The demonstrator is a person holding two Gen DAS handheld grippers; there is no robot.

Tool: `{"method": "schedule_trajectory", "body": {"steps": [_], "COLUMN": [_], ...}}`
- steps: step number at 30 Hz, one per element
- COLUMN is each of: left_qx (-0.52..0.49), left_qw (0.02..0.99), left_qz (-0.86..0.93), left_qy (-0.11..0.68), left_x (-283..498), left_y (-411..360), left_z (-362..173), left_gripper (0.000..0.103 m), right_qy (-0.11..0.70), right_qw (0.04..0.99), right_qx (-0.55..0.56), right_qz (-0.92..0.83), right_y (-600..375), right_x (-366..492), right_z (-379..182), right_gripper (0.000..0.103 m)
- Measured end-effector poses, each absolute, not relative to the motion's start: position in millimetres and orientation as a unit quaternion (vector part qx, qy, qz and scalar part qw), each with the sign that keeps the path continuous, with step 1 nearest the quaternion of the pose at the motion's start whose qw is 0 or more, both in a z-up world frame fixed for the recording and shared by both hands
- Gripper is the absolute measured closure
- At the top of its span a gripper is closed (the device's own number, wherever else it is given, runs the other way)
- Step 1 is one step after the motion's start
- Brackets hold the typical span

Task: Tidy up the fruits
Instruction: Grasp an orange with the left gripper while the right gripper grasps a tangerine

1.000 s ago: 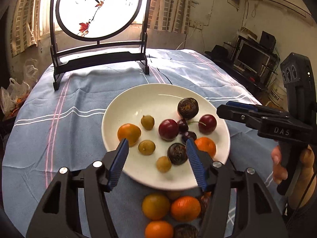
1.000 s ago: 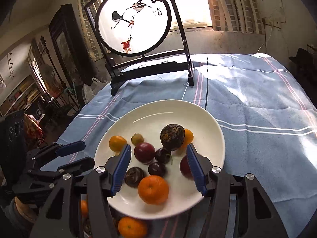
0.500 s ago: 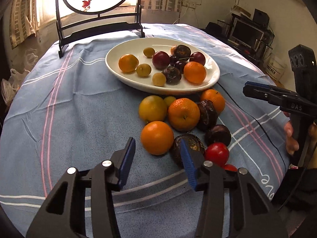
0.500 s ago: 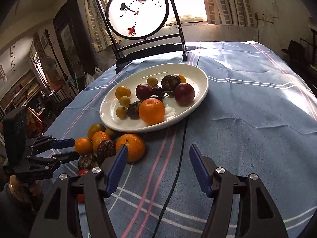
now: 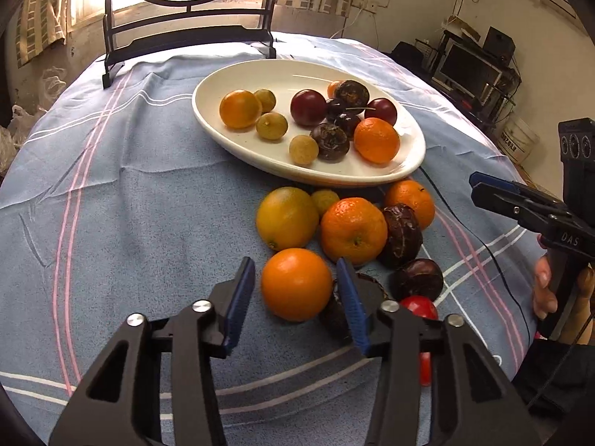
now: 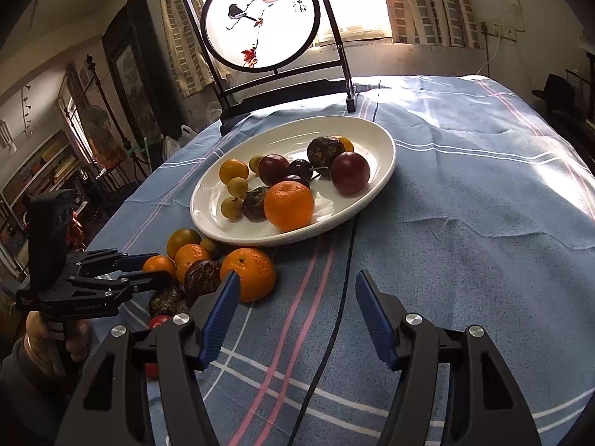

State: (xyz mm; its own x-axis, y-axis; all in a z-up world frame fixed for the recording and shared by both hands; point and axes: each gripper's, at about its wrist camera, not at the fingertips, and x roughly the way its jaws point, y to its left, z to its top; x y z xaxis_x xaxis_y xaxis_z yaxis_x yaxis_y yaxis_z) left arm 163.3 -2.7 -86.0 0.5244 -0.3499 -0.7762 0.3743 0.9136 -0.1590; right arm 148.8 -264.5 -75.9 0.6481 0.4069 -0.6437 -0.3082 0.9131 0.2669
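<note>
One orange (image 5: 296, 283) sits between the left tongs (image 5: 295, 299), whose jaws have just been closing but aren't pinching yet; centre it, squeeze gently, then lift toward the plate (image 5: 238, 141) beyond. Right tongs (image 6: 297, 316) hang spread, empty.

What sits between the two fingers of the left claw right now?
An orange lies between the left claw's fingers, seen in the left wrist view; a gap shows on the left side, so the pads aren't clamped on it yet.
</note>
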Motion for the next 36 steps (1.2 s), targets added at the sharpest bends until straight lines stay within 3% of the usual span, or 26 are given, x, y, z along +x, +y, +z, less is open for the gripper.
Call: {"method": "schedule_trajectory", "body": {"steps": [9,17,19,23,36], "left_qx": [-0.060,-0.076,-0.080,-0.087,-0.076], "left_qw": [0.903,0.903,0.902,0.901,0.907], "left_qz": [-0.194,-0.193,-0.194,-0.194,-0.196], "left_qy": [0.379,0.377,0.377,0.379,0.366], "left_x": [146,146,147,148,140], "left_y": [30,36,37,40,37], "left_z": [-68,-67,-68,-69,-63], "left_gripper": [0.067,0.067,0.067,0.067,0.067], "right_qy": [0.392,0.417,0.423,0.444,0.395], "right_qw": [0.896,0.880,0.877,0.864,0.887], "right_qx": [-0.019,-0.091,-0.083,-0.043,0.047], "right_qz": [0.208,0.207,0.210,0.232,0.233], "right_y": [-219,-183,-182,-187,-249], "right_x": [154,170,175,179,151], "right_z": [-76,-82,-83,-88,-52], "right_gripper": [0.039,0.045,0.046,0.060,0.061]}}
